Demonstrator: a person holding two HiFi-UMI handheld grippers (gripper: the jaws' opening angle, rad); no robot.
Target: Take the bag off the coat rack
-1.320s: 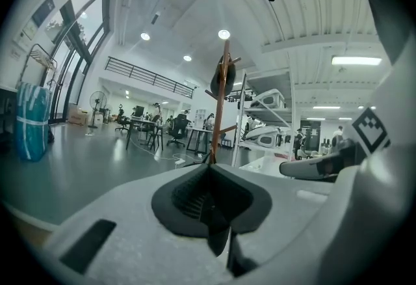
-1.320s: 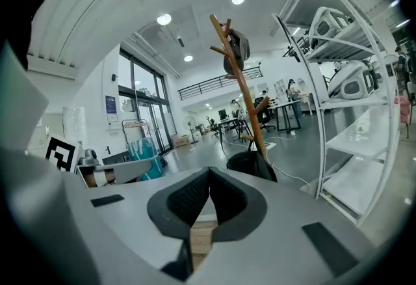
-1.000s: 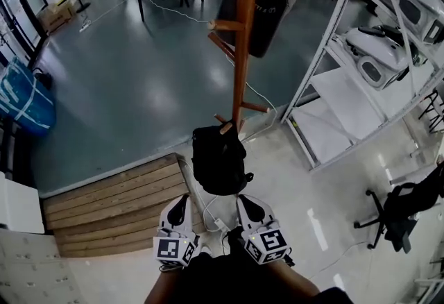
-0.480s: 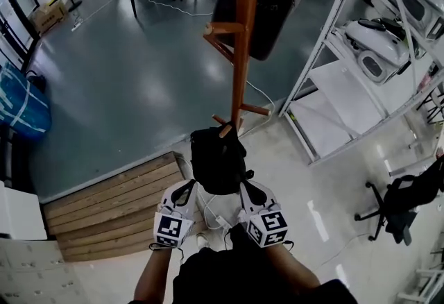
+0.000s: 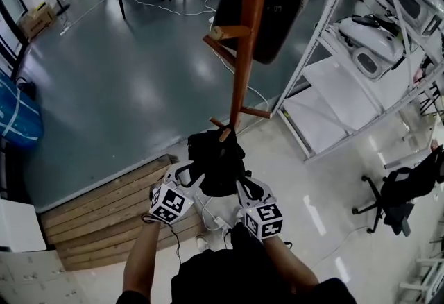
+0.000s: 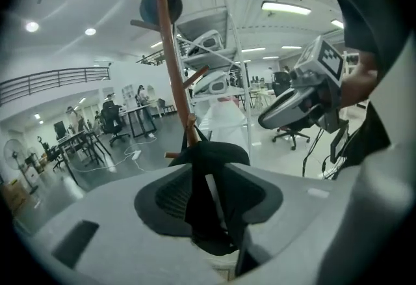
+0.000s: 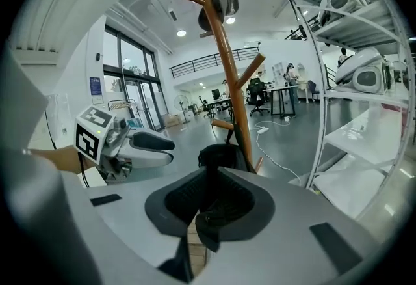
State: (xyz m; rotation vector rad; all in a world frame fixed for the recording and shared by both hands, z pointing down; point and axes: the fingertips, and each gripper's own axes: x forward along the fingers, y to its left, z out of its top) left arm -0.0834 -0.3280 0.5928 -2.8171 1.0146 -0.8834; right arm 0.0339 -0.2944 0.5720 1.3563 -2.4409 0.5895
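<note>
Grey-blue floor point(image 5: 125, 73) runs far and left; glossy white floor point(image 5: 326, 191) lies near and right. A white metal shelving unit point(image 5: 326, 66) stands to the right. A low step of wooden planks point(image 5: 97, 216) sits near left.

The wooden coat rack point(image 5: 241, 53) stands upright between the shelving and the grey floor, its pegs angled upward. A dark garment point(image 5: 277, 11) hangs high on its far side.

The bag point(image 5: 216, 157) is black, soft and rounded, slumped rather than stiff. It hangs low on the near side of the rack's pole, its top caught over a short low peg point(image 5: 225, 134).

The left gripper point(image 5: 191, 176) is at the bag's lower left edge. Its jaws have just been opening and stand well parted, with black bag fabric in the gap. The pads do not visibly press on it.

The right gripper point(image 5: 243, 186) is at the bag's lower right edge, jaws together. I cannot tell whether any fabric is pinched.
</note>
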